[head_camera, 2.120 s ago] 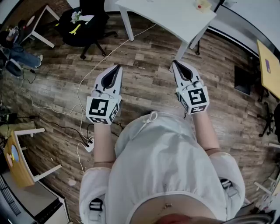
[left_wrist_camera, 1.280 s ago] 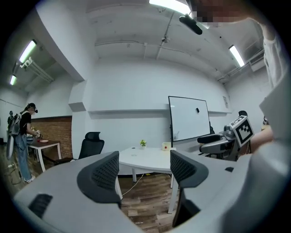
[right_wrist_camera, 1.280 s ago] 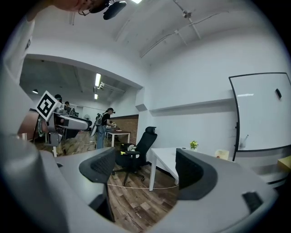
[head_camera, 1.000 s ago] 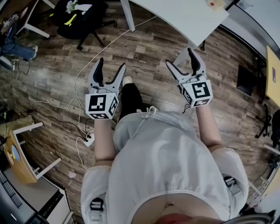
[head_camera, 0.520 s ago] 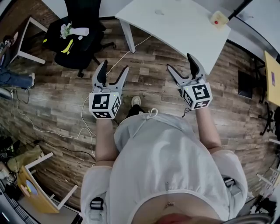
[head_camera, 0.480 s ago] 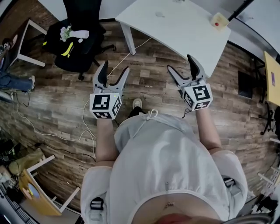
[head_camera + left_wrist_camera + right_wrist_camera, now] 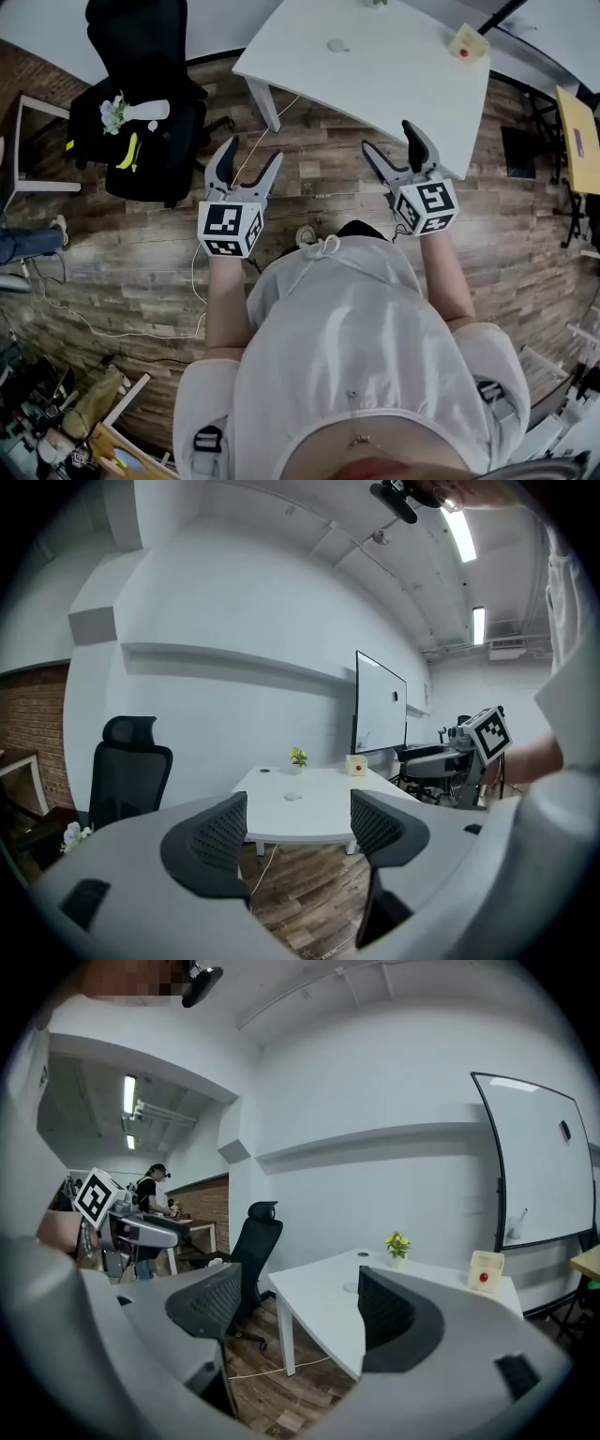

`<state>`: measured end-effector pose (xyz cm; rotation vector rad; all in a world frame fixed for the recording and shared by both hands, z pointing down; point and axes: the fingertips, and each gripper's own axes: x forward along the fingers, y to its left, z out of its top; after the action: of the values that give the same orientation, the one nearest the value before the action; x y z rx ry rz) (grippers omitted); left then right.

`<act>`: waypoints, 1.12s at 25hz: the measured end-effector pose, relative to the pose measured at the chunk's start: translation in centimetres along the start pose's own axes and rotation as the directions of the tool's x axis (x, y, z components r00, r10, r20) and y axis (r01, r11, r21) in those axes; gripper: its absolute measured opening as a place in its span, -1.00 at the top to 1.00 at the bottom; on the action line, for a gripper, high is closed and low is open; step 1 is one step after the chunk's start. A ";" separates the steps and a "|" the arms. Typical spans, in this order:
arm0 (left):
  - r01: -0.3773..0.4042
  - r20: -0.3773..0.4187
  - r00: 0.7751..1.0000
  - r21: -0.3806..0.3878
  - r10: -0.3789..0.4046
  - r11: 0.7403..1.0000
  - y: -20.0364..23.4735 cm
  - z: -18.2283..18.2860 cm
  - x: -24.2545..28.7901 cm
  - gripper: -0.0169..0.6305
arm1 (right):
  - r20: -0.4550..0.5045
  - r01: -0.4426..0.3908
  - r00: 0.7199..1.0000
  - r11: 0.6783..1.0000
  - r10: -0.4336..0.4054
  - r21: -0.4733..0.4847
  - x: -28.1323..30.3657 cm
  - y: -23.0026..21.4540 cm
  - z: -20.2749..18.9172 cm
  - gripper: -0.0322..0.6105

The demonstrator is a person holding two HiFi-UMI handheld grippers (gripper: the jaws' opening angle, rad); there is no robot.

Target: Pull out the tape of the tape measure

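Wood floor point(image 7: 319, 173), with both grippers held level short of a white desk point(image 7: 375, 80).
The left gripper point(image 7: 249, 155) and right gripper point(image 7: 389, 139) hover side by side in front of the person's chest, each with its fingers point(image 7: 211, 841) spread wide and gripping nothing. The desk's near edge lies just past the right gripper. The tape measure point(image 7: 466, 42), a cream box with a red button, sits near the desk's far right corner, well apart from both. A black chair point(image 7: 141, 56) stands left of the desk.
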<state>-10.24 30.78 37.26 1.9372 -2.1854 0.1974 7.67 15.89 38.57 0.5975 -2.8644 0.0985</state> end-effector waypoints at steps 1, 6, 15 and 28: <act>0.017 -0.011 1.000 0.003 -0.017 1.000 0.3 -0.1 1.1 -0.12 | -0.006 0.010 1.000 1.000 -0.010 -0.001 0.6 -0.6 -0.1 -0.31; 0.070 -0.063 0.996 0.035 -0.068 0.997 1.6 0.0 8.3 -0.12 | -0.012 0.046 0.999 0.999 -0.046 -0.001 4.5 -4.9 -0.2 -0.31; 0.216 -0.205 0.961 0.133 -0.186 0.967 2.4 1.7 25.9 -0.12 | -0.041 0.115 0.993 0.992 -0.113 0.054 13.8 -17.2 -0.9 -0.30; 0.548 -0.615 0.727 0.251 -0.306 0.798 1.0 -6.0 44.2 -0.12 | -0.179 0.183 0.970 0.976 -0.161 0.114 19.9 -26.2 -5.1 -0.27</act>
<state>-15.74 -10.22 54.08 2.1831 -1.3296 1.0735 1.41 -15.30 48.49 0.8195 -2.6441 0.2948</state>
